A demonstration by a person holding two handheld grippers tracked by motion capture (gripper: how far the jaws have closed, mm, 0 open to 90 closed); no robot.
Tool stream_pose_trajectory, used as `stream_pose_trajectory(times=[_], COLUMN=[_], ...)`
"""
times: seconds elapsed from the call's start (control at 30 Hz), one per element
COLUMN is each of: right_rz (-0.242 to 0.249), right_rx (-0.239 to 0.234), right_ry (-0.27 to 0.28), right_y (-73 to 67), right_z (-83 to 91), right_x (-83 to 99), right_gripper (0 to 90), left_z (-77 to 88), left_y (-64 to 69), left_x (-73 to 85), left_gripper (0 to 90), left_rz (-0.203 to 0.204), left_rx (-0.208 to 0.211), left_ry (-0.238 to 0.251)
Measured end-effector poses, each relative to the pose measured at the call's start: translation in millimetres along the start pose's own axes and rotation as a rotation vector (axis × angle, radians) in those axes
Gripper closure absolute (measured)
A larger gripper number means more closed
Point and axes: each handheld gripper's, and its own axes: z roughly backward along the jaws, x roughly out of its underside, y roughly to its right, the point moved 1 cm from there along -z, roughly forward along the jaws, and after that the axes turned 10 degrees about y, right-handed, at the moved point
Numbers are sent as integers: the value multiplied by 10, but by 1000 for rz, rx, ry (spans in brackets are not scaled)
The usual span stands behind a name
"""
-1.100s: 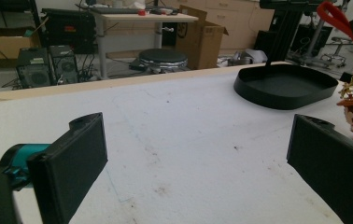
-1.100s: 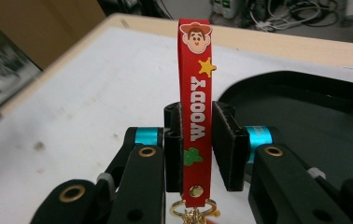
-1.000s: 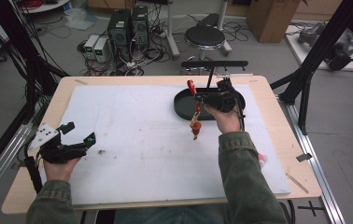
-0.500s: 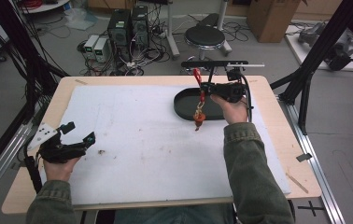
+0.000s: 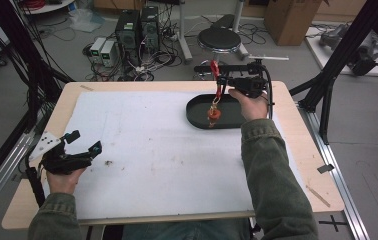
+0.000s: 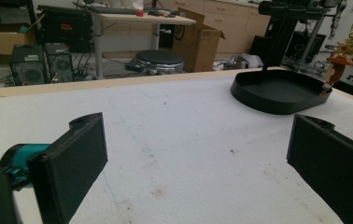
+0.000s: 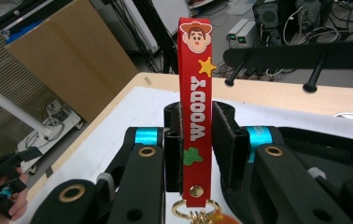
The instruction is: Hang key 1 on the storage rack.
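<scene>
A red strap keychain [image 5: 218,80] lettered WOODY [image 7: 195,93] hangs from my right gripper [image 5: 222,81], whose jaws are shut on the strap [image 7: 197,126]. From the strap's gold ring a small orange figure [image 5: 213,114] dangles just above the black oval tray [image 5: 197,112] at the table's far right. A black rack bar with pegs [image 5: 227,67] runs right behind the gripper, also seen ahead in the right gripper view [image 7: 300,53]. My left gripper [image 5: 84,140] rests low at the near left of the white mat, jaws wide open with nothing between them [image 6: 198,158].
A white mat [image 5: 152,145] covers most of the wooden table. The tray [image 6: 268,91] and the hanging figure [image 6: 335,70] show far right in the left gripper view. Beyond the far edge stand a stool [image 5: 219,39], computers and cables.
My right hand has lifted the keychain and carried it away from me toward the rack, so the figure now hangs over the tray. The left hand has stayed put.
</scene>
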Motion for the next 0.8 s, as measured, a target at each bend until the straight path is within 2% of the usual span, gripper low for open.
stream_pose_trajectory(times=[0.23, 0.4, 0.53, 0.57, 0.6, 0.8], right_rz=[-2, 3, 6, 15, 47, 51], right_rx=[-4, 20, 20, 22, 37, 47], right_ry=[4, -3, 3, 1, -11, -9], right_y=[-27, -13, -22, -29, -48, -56], right_z=[-27, -73, -115, -136, -188, -309], right_x=[-107, -219, -287, -309, -360, -468], right_gripper=[754, 754, 754, 754, 753, 753], left_z=[1, -7, -9, -12, -16, -26], left_y=[-6, -5, -8, -10, -13, -5], left_x=[-2, 2, 3, 4, 6, 13], left_gripper=[54, 54, 53, 54, 54, 53], left_rz=[0, 1, 4, 6, 6, 3], left_rx=[-2, -1, -1, 0, 2, 0], left_ry=[1, 0, 4, 3, 1, -1])
